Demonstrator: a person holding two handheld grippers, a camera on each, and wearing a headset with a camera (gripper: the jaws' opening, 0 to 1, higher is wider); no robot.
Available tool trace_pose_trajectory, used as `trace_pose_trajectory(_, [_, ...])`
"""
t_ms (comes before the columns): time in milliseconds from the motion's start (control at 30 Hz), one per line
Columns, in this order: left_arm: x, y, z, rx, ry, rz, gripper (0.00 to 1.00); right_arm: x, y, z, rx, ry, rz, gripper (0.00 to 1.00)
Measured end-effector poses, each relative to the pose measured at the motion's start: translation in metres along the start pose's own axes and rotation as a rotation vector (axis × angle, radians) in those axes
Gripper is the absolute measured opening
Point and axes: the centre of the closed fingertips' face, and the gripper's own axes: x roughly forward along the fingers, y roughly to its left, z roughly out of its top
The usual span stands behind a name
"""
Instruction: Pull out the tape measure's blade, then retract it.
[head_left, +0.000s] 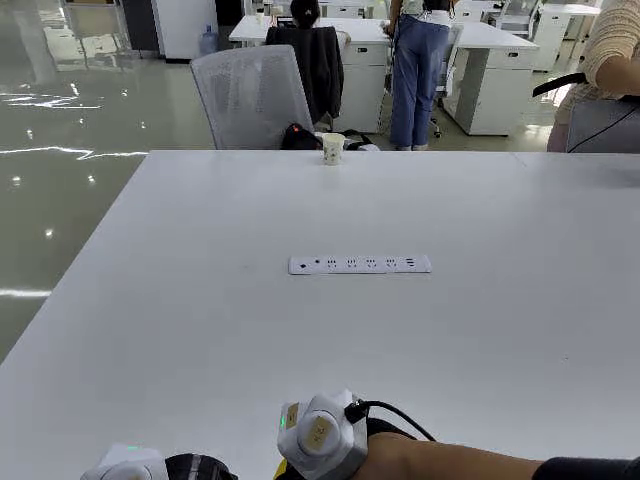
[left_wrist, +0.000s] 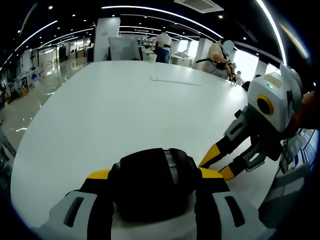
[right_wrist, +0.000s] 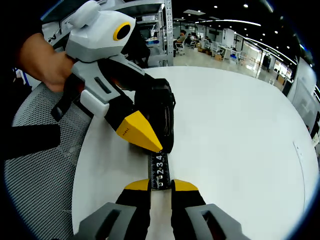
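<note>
- Two grippers meet at the near edge of the white table; my left gripper has its jaws clamped on the black tape measure, one yellow tip pressed to each side of the case.
- A short run of blade is out of the case, showing the numbers 2, 3 and 4; it lies low over the tabletop.
- My right gripper pinches the blade's end, jaws almost together, just beside the case.
- Seen from the right gripper, my left gripper's body covers much of the case.
- Well apart from the work: a grey chair beyond the far edge; a paper cup on that edge; a power strip mid-table; a person standing behind.
</note>
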Motion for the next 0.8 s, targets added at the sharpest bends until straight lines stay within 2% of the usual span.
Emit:
trace_pose_trajectory(167, [-0.0004, -0.0002, -0.0002, 0.000, 0.000, 0.000, 0.61, 0.0001, 0.0001, 0.0002, -0.018, -0.003, 0.006, 0.12])
trace_pose_trajectory(800, [-0.0007, -0.0006, 0.0002, -0.009, -0.003, -0.005, 0.60, 0.0047, -0.0002, 0.0062, 0.010, -0.027, 0.003, 0.12])
